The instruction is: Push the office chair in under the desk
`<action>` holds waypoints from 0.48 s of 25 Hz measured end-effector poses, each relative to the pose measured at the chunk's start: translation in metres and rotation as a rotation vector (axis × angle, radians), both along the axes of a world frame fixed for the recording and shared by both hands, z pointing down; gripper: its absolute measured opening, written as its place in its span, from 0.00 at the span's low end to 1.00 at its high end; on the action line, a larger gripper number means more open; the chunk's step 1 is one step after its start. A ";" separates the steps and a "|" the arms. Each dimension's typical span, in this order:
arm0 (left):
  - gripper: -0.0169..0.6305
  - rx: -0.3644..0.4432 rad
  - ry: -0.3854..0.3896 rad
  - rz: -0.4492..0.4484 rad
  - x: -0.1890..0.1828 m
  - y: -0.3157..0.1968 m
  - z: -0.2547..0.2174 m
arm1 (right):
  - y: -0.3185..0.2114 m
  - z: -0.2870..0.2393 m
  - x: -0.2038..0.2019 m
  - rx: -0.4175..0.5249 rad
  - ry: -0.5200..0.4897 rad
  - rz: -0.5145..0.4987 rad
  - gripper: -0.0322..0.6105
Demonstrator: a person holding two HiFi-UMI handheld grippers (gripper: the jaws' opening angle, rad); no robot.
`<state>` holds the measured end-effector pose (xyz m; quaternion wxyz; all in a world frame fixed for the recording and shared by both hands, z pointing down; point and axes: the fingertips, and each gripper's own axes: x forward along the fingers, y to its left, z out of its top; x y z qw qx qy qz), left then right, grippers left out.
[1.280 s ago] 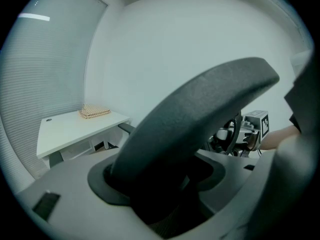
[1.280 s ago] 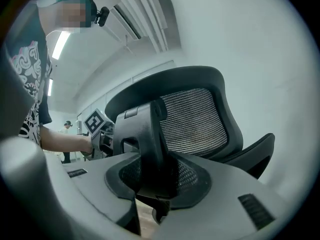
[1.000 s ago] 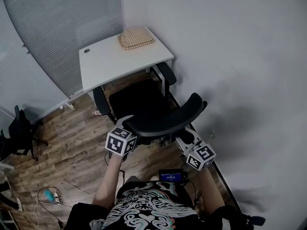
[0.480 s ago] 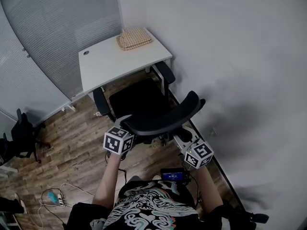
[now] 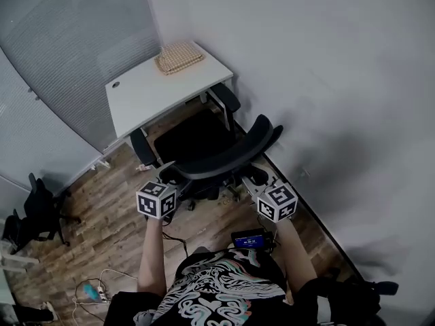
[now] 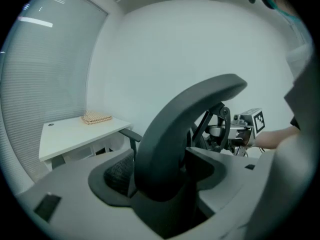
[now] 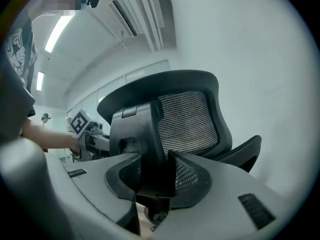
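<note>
The office chair [image 5: 197, 138] stands on the wood floor [image 5: 112, 212] at the near side of the white desk [image 5: 146, 94], facing it. The front of its seat reaches the desk's near edge. Its curved backrest [image 5: 228, 156] lies well clear of the desk, on the side nearest the person. A woven mat [image 5: 179, 58] lies on the desk's far right corner, close to the wall [image 5: 326, 80]. The left gripper [image 5: 168, 176] grasps the backrest's left rim. Its jaws have just been opening, and the thick rim fills the gap between them, touching both pads. The right gripper [image 5: 253, 180] is clenched on a black upright part of the frame behind the backrest's mesh, at its right end.
</note>
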<state>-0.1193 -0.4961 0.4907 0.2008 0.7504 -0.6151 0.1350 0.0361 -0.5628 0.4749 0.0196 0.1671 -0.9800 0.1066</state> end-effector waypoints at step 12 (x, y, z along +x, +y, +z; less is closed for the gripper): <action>0.53 0.180 0.025 -0.127 -0.027 0.070 -0.021 | 0.014 -0.003 0.031 0.042 0.075 0.133 0.23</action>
